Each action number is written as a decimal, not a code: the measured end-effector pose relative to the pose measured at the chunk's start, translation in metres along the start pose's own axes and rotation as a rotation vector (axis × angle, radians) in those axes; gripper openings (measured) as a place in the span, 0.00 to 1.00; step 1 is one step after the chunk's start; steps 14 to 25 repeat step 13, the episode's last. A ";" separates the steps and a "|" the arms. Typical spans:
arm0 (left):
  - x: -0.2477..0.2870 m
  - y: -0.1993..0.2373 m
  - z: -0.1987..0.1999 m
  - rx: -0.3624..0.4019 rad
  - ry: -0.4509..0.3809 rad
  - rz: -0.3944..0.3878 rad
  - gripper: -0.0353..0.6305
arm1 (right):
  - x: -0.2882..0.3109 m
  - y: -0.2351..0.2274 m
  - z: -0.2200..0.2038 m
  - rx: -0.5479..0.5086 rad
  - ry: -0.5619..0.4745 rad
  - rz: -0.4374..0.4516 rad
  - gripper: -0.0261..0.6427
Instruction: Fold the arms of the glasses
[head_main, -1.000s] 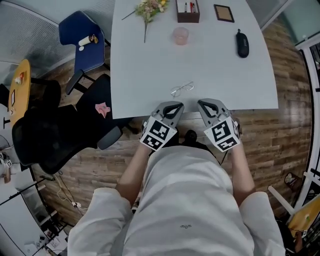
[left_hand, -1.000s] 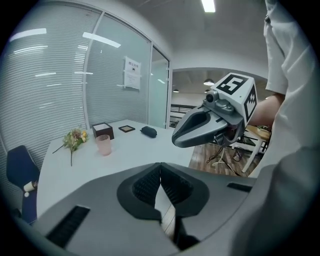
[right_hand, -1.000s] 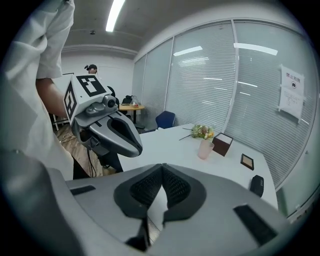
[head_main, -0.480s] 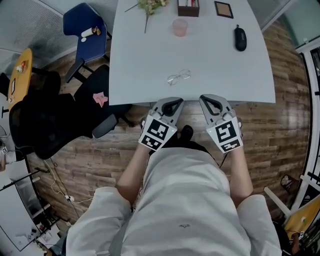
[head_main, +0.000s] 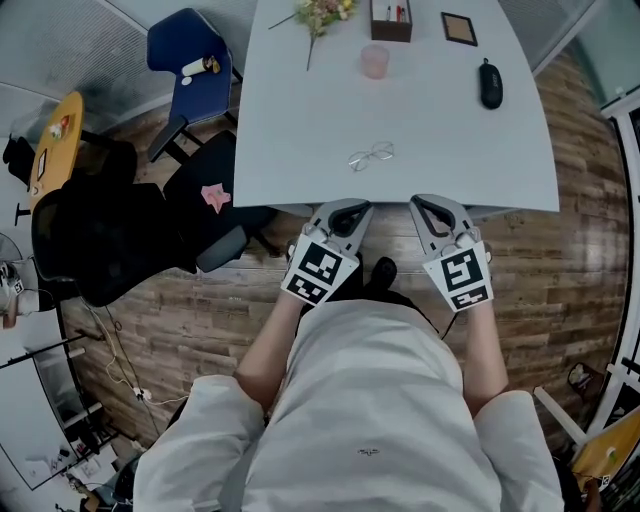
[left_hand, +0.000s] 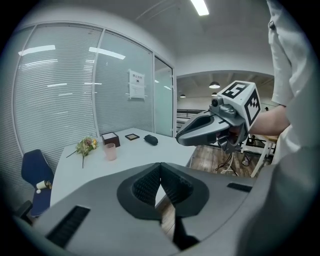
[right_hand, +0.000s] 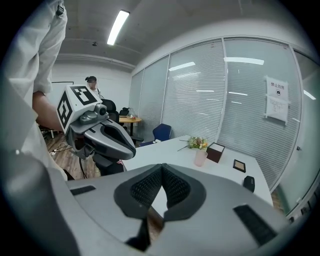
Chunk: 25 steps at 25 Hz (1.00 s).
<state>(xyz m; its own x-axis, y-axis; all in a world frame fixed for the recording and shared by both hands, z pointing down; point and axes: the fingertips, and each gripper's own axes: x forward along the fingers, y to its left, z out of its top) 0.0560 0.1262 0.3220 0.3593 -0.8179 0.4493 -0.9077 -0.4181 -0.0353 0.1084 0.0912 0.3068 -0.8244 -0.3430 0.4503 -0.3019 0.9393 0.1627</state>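
Observation:
A pair of thin wire-framed glasses lies on the white table, near its front edge. In the head view my left gripper and right gripper hover side by side just off that front edge, short of the glasses. Both are shut with nothing between the pads. From the left gripper view, its own shut gripper points over the table and the right gripper shows at the right. The right gripper view shows its shut gripper with the left gripper at the left. The glasses are hidden in both gripper views.
At the table's far side stand a pink cup, a flower sprig, a dark box, a small picture frame and a black case. A black office chair and a blue chair are at the left.
Both grippers have pulled back a little from the table's front edge, still shut. The head camera has shifted, so the table and glasses sit a bit higher and further right in the view.

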 end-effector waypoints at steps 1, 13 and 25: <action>-0.001 0.000 0.000 0.004 0.002 0.003 0.08 | 0.000 0.001 0.001 -0.002 -0.003 0.001 0.05; -0.006 -0.001 0.002 0.003 -0.008 0.021 0.08 | 0.001 0.009 0.006 -0.018 -0.008 0.016 0.05; -0.006 -0.001 0.002 0.003 -0.008 0.021 0.08 | 0.001 0.009 0.006 -0.018 -0.008 0.016 0.05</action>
